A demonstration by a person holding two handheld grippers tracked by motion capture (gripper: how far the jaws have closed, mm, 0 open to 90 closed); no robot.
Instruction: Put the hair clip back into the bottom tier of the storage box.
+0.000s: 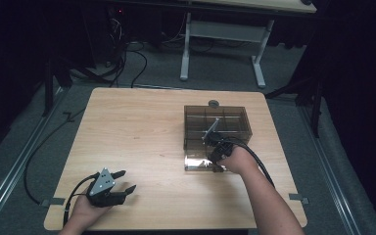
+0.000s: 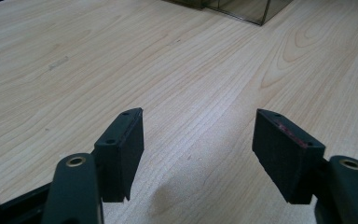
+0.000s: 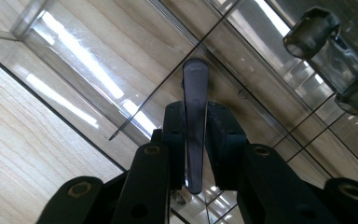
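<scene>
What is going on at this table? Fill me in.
A person works a gripper in each hand. The right gripper has a thin dark tab between its jaws, above a clear smoky compartment box on the wooden table. The left gripper rests open near the table's front edge, holding nothing.

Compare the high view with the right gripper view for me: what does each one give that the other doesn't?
High view: the whole table, the left tool open and empty by its near left corner, and a small round grey object just beyond the smoky clear box. Right gripper view: a slim dark strip between the pads of the right tool, too close to tell whether they press it, plus a clear hinge-like piece at upper right. Both: the divided box, with the right tool at it.
</scene>
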